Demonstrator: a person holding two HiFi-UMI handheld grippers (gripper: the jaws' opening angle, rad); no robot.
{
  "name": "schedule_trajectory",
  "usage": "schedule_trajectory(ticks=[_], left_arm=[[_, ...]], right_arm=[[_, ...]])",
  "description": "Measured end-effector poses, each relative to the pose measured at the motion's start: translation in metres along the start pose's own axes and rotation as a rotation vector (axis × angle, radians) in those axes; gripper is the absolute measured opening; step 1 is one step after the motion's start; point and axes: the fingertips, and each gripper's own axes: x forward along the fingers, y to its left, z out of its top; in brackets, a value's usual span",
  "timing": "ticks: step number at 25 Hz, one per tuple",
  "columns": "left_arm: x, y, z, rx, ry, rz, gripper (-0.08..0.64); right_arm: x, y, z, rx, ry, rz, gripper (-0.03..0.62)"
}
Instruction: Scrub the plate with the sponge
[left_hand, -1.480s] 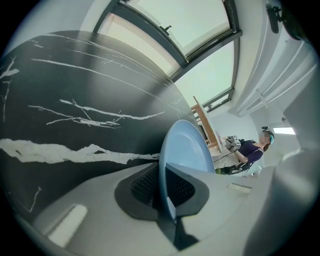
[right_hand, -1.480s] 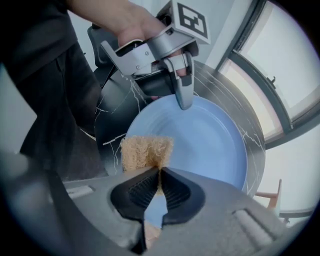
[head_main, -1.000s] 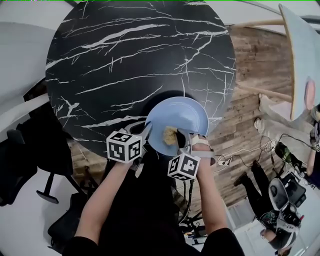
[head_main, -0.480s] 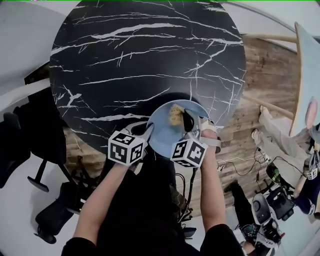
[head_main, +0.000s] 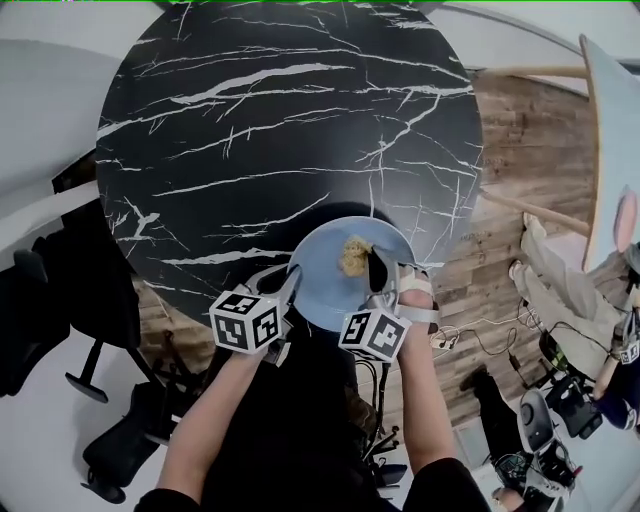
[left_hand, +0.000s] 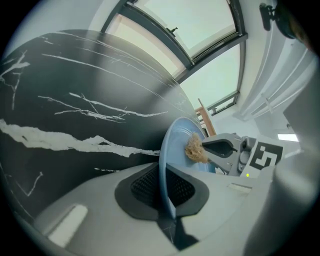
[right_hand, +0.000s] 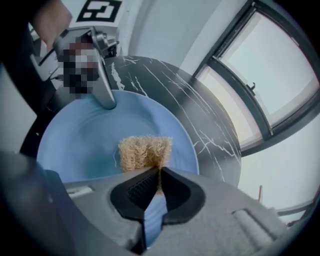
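Looking down in the head view, one round black marble table (head_main: 280, 130) fills the upper middle of the frame. One pale blue plate (head_main: 322, 290) lies over the table's lower edge, just right of centre. Two grippers meet the plate. The left gripper (head_main: 290, 285) is at its lower-left rim and the right gripper (head_main: 375, 272) at its lower right. One tan sponge (head_main: 354, 256) sits on the plate's face, touching the right gripper's tip. Two marker cubes (head_main: 245, 322) show below the plate, one on each gripper.

In the left gripper view, the plate (left_hand: 175, 145) stands edge-on at centre. Its rim runs down between the left gripper's (left_hand: 162, 187) two dark pads, and the jaws are closing narrowly on it, pads pressing both faces. At centre right the sponge (left_hand: 194, 150) touches the plate's face, with the right gripper (left_hand: 220, 147) behind it. The table (left_hand: 75, 90) fills the left half.

In the right gripper view, the right gripper (right_hand: 157, 187) has its jaws nearly together, clamped on the sponge's (right_hand: 144, 151) lower edge at centre. The sponge lies against the plate (right_hand: 85, 145). At upper left the left gripper (right_hand: 102, 95) meets the plate's far rim. The table (right_hand: 200, 115) runs off to the right.
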Motion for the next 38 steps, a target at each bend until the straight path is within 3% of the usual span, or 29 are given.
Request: schedule_trajectory(ticks=[5, 12, 17, 24, 31, 38], left_arm=[[0.001, 0.0, 0.001, -0.007, 0.001, 0.007, 0.017], [0.002, 0.001, 0.003, 0.015, -0.004, 0.018, 0.018], [0.003, -0.001, 0.001, 0.045, 0.005, 0.023, 0.018], [0.005, -0.003, -0.001, 0.171, 0.041, 0.031, 0.022], [0.003, -0.003, -0.004, 0.185, 0.062, 0.039, 0.028], [0.005, -0.004, -0.002, 0.216, 0.079, 0.035, 0.032]], right_arm=[[-0.017, 0.038, -0.011, -0.003, 0.006, 0.077, 0.02], [-0.042, 0.097, -0.03, -0.022, 0.022, 0.248, 0.02], [-0.054, 0.117, -0.041, -0.074, 0.005, 0.295, 0.02], [-0.044, 0.091, -0.057, -0.037, 0.043, 0.285, 0.02], [-0.032, 0.063, -0.059, -0.038, 0.073, 0.296, 0.021], [-0.007, 0.01, -0.052, -0.111, 0.087, 0.208, 0.021]])
